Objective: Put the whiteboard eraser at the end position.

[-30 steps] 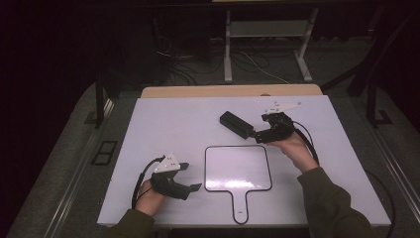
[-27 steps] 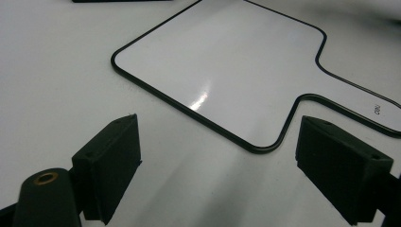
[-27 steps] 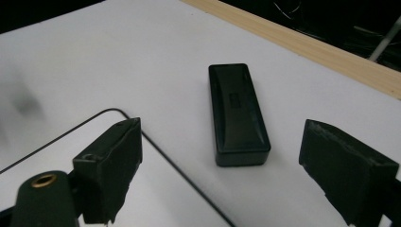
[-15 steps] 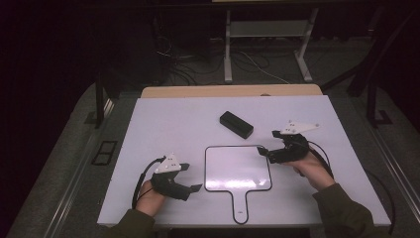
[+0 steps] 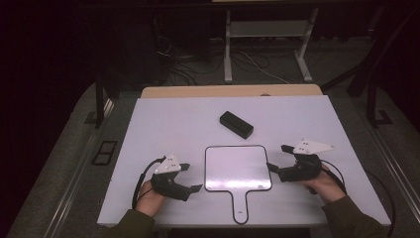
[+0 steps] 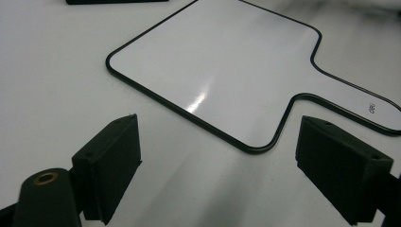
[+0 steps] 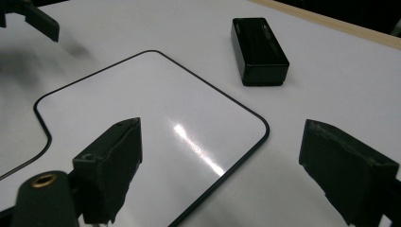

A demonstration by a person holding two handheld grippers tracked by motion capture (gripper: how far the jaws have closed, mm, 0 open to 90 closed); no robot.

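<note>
Three cameras on one white table (image 5: 163,124).
One looks forward and down from above the person's side. Two ride low on the grippers, close to the surface, facing inward from opposite sides; all share the white paddle-shaped board (image 5: 237,166) (image 6: 222,71) (image 7: 142,113).

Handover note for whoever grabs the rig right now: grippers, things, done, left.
Left gripper: open, empty, on the table left of the small whiteboard, fingers pointing at its lower corner.
Right gripper: open, empty, low at the whiteboard's right edge, fingers on either side of its corner, not touching.
Whiteboard: flat near the front edge of the table, handle toward the person, surface blank.
Black eraser block: lies free behind the whiteboard.
Done: nothing gripped yet.
Left: probably grasp the whiteboard or fetch the eraser.
</note>
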